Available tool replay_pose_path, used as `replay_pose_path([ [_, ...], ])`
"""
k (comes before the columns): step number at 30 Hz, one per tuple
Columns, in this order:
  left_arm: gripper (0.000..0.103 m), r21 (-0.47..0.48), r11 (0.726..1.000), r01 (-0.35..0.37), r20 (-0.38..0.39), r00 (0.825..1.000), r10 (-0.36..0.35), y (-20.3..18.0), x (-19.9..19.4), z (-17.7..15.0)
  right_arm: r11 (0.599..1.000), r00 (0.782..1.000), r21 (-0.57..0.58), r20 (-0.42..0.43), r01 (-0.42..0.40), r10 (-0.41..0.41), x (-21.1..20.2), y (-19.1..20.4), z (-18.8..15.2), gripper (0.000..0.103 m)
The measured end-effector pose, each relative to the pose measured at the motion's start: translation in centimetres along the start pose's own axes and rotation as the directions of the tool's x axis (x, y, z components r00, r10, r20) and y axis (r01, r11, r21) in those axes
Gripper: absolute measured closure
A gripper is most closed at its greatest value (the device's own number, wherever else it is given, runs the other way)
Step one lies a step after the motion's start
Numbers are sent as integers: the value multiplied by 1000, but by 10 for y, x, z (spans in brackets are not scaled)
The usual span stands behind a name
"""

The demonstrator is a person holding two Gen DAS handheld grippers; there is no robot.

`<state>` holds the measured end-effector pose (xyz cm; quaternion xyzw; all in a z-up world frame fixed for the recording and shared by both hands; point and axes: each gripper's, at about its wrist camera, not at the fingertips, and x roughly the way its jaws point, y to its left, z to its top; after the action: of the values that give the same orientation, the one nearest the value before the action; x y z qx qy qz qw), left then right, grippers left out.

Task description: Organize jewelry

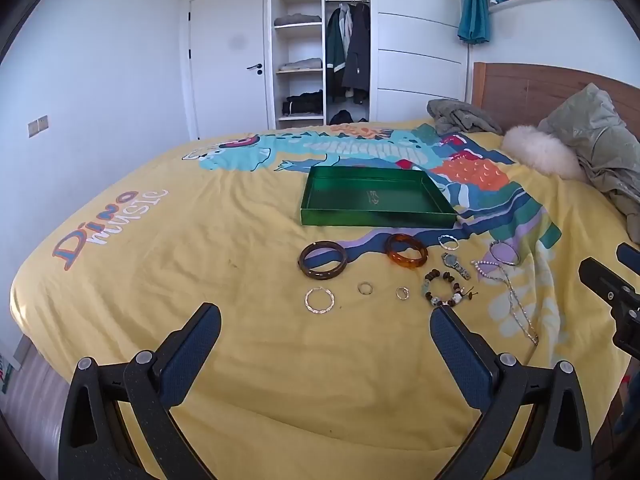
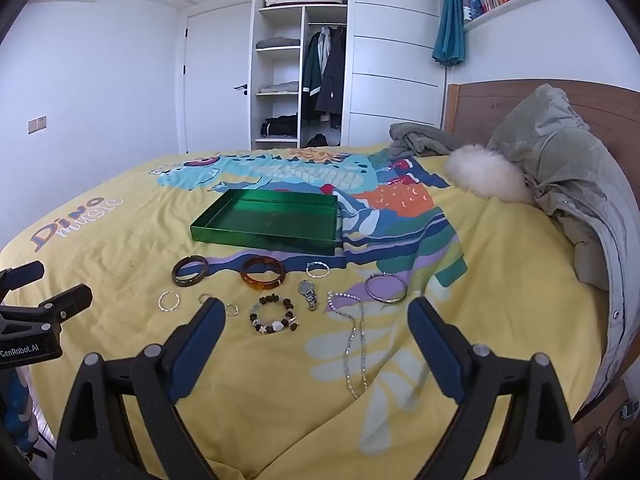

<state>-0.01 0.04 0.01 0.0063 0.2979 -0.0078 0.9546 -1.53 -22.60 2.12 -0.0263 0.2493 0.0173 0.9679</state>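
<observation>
A green tray (image 1: pixel 376 217) (image 2: pixel 260 238) lies empty on the yellow bedspread. In front of it lie a dark brown bangle (image 1: pixel 323 259) (image 2: pixel 190 271), an amber bangle (image 1: pixel 406 250) (image 2: pixel 263 273), a twisted silver hoop (image 1: pixel 319 300) (image 2: pixel 169 301), two small rings (image 1: pixel 365 288) (image 1: pixel 402 293), a beaded bracelet (image 1: pixel 445 289) (image 2: pixel 274 315), a watch (image 1: pixel 455 265) (image 2: pixel 309 294), a silver bangle (image 2: pixel 385 288) and a chain necklace (image 1: pixel 516 304) (image 2: pixel 354 340). My left gripper (image 1: pixel 326 314) is open and empty above the bed. My right gripper (image 2: pixel 316 308) is open and empty too.
A grey-green jacket (image 2: pixel 560 168) with a white fur trim (image 2: pixel 486 178) lies by the wooden headboard at the right. A grey cloth (image 2: pixel 420 138) lies at the far edge. An open wardrobe (image 2: pixel 300 60) and a door stand behind the bed.
</observation>
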Motion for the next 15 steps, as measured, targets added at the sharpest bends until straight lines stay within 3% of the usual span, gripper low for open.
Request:
replay_pose_path([
  [15,0,10,1000,1,-13,1000,-1,-5,2,-1,1000,1000,3,2,-1,1,2,-3,-3,10],
])
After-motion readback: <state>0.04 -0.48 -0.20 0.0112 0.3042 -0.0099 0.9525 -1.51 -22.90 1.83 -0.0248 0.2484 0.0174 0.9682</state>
